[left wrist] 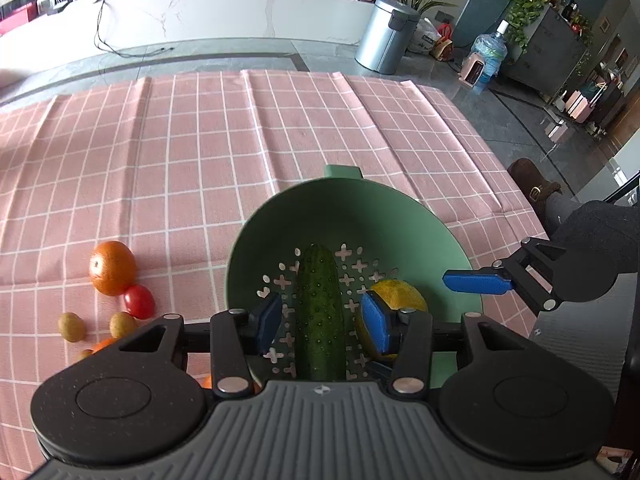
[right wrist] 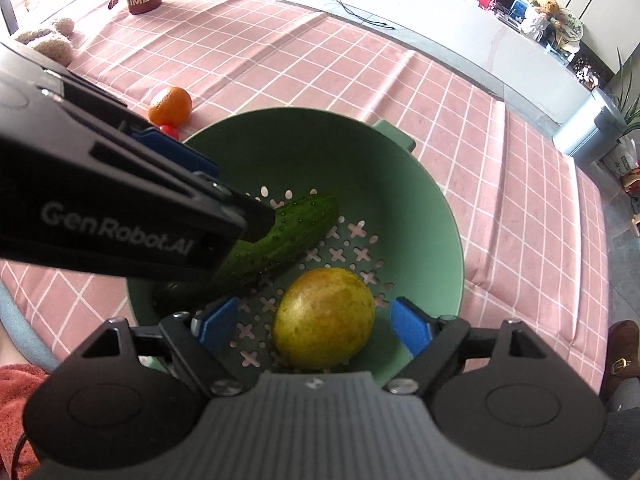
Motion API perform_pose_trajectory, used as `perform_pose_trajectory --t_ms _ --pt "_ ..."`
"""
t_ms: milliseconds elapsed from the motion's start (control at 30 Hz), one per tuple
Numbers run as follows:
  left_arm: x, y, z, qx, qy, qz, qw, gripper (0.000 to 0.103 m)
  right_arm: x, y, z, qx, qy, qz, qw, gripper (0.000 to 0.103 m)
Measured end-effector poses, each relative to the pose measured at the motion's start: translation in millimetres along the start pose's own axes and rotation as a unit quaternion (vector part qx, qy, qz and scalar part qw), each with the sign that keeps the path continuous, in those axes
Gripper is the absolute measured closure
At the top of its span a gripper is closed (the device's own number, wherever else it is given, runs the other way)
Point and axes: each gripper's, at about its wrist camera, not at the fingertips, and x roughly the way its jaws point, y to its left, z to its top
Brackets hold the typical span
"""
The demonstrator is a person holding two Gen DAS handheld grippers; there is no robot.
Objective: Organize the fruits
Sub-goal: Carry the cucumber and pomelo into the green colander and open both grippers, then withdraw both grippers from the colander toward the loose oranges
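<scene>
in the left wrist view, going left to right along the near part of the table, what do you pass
small yellow-brown fruit → orange → cherry tomato → cucumber → yellow fruit → right gripper. The cucumber and yellow fruit lie in the green colander.

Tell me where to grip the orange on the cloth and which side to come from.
Grip the orange across its widest middle, coming from above. It is round and rests on the checked cloth, so a top approach suits it. A cherry tomato touches it on the near side; set the left hand-held gripper so its fingers land on the two free sides, clear of that tomato.
</scene>
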Motion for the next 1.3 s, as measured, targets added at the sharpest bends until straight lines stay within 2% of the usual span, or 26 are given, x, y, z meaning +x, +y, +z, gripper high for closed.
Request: perform_pose_trajectory --t_ms 167,400,533,767,933,1100,1300 --pt "-36 6 -10 0.023 -0.028 0.018 0.9992 0.047 -30 6 -7 0.011 -0.035 -0.012 0.999 0.023" --pt "-77 29 -36 0.047 -0.059 0.039 0.9964 0.047 -58 37 -16 0.066 -0.09 -0.012 0.994 0.024" --pt "-93 48 -52 0.047 -0.081 0.042 0.9947 0.047 -69 57 -25 0.112 -0.133 -0.001 0.985 0.026" --pt "-99 79 -83 0.028 -0.1 0.051 0.9933 0.047 -76 91 -44 0.2 -0.194 0.038 0.96 0.029" --pt "-82 91 -99 0.02 -0.082 0.068 0.9941 0.047 -61 113 -57 0.258 -0.193 0.056 0.945 0.037" --pt "-63 106 -109 0.009 -0.061 0.082 0.9948 0.047 -39 123 -60 0.269 -0.175 0.037 0.946 0.043" --pt "-45 129 -117 -0.036 -0.044 0.07 0.996 0.047 -19 119 -57 0.302 -0.168 0.027 0.938 0.045"
